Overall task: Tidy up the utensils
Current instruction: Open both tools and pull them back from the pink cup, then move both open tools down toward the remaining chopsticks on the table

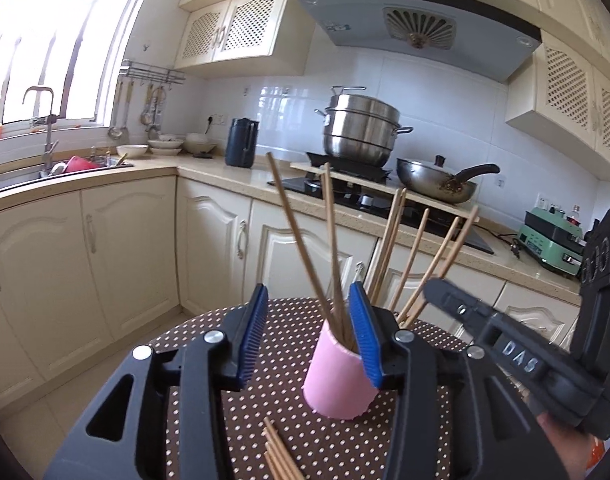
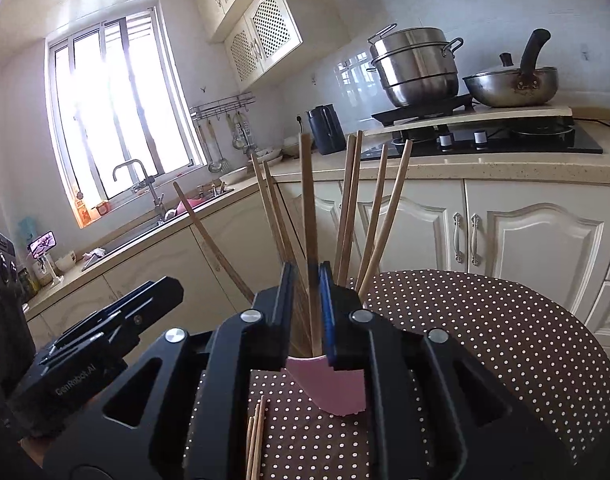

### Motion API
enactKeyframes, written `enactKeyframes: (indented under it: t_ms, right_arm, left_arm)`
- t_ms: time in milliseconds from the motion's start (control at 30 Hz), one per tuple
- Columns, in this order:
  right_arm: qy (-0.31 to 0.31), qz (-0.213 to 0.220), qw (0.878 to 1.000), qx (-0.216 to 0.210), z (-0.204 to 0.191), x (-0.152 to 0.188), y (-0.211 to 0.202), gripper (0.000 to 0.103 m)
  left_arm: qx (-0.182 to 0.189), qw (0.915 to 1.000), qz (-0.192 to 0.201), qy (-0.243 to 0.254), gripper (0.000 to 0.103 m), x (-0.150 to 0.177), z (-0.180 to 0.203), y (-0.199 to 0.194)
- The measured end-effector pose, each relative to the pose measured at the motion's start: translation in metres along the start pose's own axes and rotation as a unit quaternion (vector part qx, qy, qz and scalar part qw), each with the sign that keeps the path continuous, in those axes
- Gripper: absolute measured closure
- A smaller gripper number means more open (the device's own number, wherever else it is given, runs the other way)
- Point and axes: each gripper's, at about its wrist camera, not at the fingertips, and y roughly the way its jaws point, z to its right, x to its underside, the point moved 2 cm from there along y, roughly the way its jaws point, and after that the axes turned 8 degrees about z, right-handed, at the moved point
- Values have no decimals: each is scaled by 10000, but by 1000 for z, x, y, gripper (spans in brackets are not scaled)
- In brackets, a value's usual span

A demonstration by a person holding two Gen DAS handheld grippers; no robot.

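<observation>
A pink cup [image 1: 337, 380] [image 2: 333, 384] stands on the round table with the brown dotted cloth [image 2: 485, 340] and holds several wooden chopsticks [image 1: 413, 256] [image 2: 349, 208] that fan upward. My left gripper [image 1: 309, 320] is open just above the cup's near rim; two chopsticks rise between its blue pads [image 1: 255, 336] without touching them. My right gripper [image 2: 307, 280] is over the cup, its jaws narrowly open. One chopstick [image 2: 307, 200] stands in the gap, and the pads do not press on it. More chopsticks [image 1: 281, 456] [image 2: 255, 436] lie loose on the cloth in front of the cup.
Behind the table runs an L-shaped counter with cream cabinets [image 1: 129, 256]. On it are a steel steamer pot [image 1: 361, 128], a wok [image 1: 437, 184] on the hob, a dark kettle [image 1: 241, 142] and a sink [image 1: 65, 168] under the window.
</observation>
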Motion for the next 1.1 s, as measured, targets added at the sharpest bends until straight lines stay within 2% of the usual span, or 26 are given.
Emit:
enactKeyframes:
  t_ms: [133, 333, 467, 633, 867, 967, 1100]
  right_arm:
    - [-47, 144, 9999, 36, -5, -6, -15, 58]
    - [-139, 241, 9996, 86, -11, -8, -40, 58]
    - [-115, 220, 9996, 128, -9, -6, -56, 58]
    - [-106, -138, 9998, 47, -10, 14, -67, 58]
    - [-267, -860, 9959, 87, -17, 64, -66, 56]
    - [-264, -1131, 9932, 47, -19, 86, -63, 56]
    - [-244, -1352, 9905, 85, -19, 106, -61, 56]
  left_arm:
    - [-109, 9999, -81, 87, 53, 2, -4, -14]
    - [-200, 9990, -384, -115, 51, 9, -16, -30]
    - [-67, 9979, -623, -179, 51, 19, -20, -43]
    - [-114, 9946, -1026, -123, 51, 45, -28, -51]
    - [-353, 9778, -2057, -167, 47, 100, -36, -44]
    - [-278, 9720, -2327, -154, 47, 122, -32, -41]
    - [-378, 9647, -2604, 52, 47, 141, -27, -39]
